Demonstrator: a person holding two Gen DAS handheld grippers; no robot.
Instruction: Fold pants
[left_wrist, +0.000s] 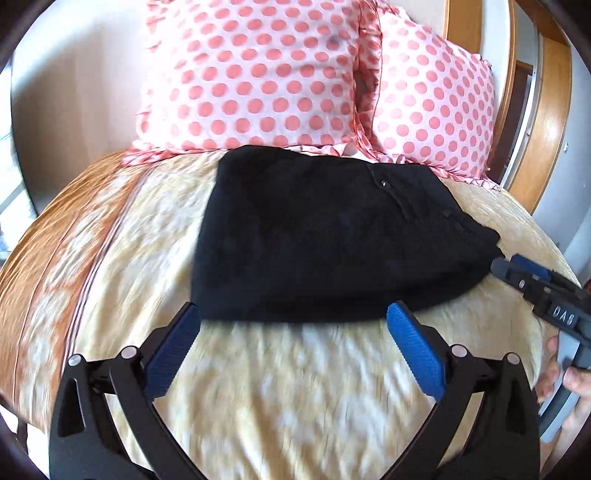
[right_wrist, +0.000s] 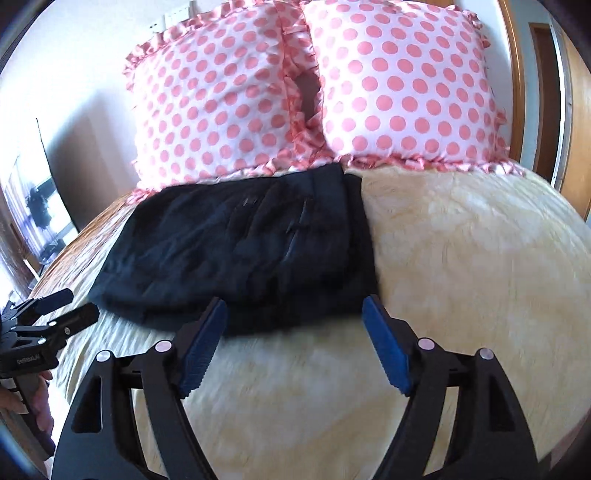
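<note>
The black pants (left_wrist: 325, 236) lie folded into a compact bundle on the cream bedspread (left_wrist: 280, 387), just below the pillows. They also show in the right wrist view (right_wrist: 243, 243). My left gripper (left_wrist: 293, 317) is open and empty, its blue pads just short of the bundle's near edge. My right gripper (right_wrist: 293, 306) is open and empty at the bundle's near right edge. It also shows in the left wrist view (left_wrist: 517, 267), and the left gripper shows in the right wrist view (right_wrist: 70, 306).
Two pink polka-dot pillows (left_wrist: 255, 74) (right_wrist: 402, 85) stand against the wall behind the pants. The bedspread has an orange patterned border (left_wrist: 48, 266) at the left. A wooden headboard or door frame (left_wrist: 554, 122) is at the right.
</note>
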